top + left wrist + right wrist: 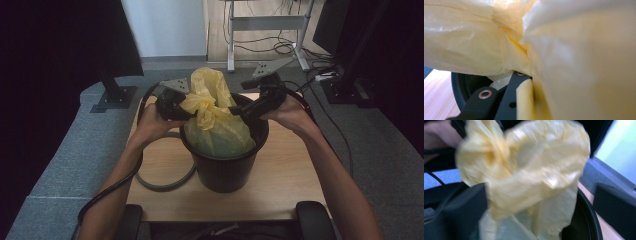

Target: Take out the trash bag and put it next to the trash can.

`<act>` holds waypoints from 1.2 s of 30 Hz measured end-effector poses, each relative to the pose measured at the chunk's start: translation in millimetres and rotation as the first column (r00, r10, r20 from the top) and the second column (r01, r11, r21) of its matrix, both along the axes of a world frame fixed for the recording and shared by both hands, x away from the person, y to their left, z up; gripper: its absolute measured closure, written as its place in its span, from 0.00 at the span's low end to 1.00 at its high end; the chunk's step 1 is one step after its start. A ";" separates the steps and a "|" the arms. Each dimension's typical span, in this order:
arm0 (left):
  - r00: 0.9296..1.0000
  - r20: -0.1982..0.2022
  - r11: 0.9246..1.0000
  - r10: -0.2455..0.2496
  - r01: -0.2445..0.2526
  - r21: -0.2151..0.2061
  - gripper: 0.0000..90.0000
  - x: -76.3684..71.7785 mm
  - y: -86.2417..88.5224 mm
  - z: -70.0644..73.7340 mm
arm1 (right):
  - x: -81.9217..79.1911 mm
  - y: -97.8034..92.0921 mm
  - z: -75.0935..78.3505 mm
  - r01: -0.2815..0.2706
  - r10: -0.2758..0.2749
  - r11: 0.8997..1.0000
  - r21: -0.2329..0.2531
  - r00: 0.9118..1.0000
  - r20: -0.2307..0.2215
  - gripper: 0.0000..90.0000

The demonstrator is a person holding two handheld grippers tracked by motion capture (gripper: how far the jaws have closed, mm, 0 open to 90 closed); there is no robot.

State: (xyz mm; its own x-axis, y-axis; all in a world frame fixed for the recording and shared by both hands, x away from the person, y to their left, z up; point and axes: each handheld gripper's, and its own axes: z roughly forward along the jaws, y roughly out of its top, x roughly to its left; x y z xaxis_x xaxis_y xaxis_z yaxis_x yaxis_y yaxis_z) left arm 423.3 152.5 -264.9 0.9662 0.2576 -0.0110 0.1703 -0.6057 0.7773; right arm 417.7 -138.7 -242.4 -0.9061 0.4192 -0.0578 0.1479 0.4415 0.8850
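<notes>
A black waste bin (225, 170) stands on the wooden table (290, 185), lined with a yellow plastic bag (220, 132) whose top is bunched into a knot (205, 105). My left gripper (186, 107) is at the knot's left side, shut on a fold of the bag (579, 62); one black jaw shows there, with film pressed against it, at the left gripper (529, 81). My right gripper (241, 111) reaches in from the right. Its jaws stand wide apart, open, with the bag's bunched top (529, 175) between them at the right gripper (539, 192). The bin's rim (586, 220) lies below.
A grey cable loop (165, 184) lies on the table left of the bin. A black monitor stand (115, 95) sits on the grey surface at the back left. A desk frame with cables (270, 30) stands behind. Chair armrests (312, 217) flank the table's near edge.
</notes>
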 end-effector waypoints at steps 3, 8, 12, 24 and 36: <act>0.999 0.005 0.999 -0.042 0.042 0.000 0.97 -5.3 -1.2 3.1 | 6.5 4.3 -6.1 -0.041 0.041 0.999 -0.024 0.999 -0.019 0.00; 0.994 0.024 0.994 -0.106 0.105 0.026 0.96 -14.1 -9.3 8.5 | 20.7 16.9 -12.6 -0.138 0.136 0.990 -0.035 0.989 -0.056 0.00; 0.996 0.023 0.997 -0.081 0.081 0.015 0.95 -9.1 -13.8 9.6 | 19.4 32.0 -18.0 -0.289 0.285 0.956 -0.044 0.955 -0.086 0.00; 0.995 0.001 0.992 -0.100 0.099 -0.077 0.84 -0.8 -43.0 19.9 | 1.7 65.9 -31.0 -0.312 0.306 0.944 -0.110 0.950 -0.068 0.30; 1.000 0.009 0.994 0.013 -0.012 -0.113 0.40 -7.9 -16.7 28.1 | 5.0 27.4 -32.0 -0.156 0.154 0.985 -0.068 0.988 -0.024 0.89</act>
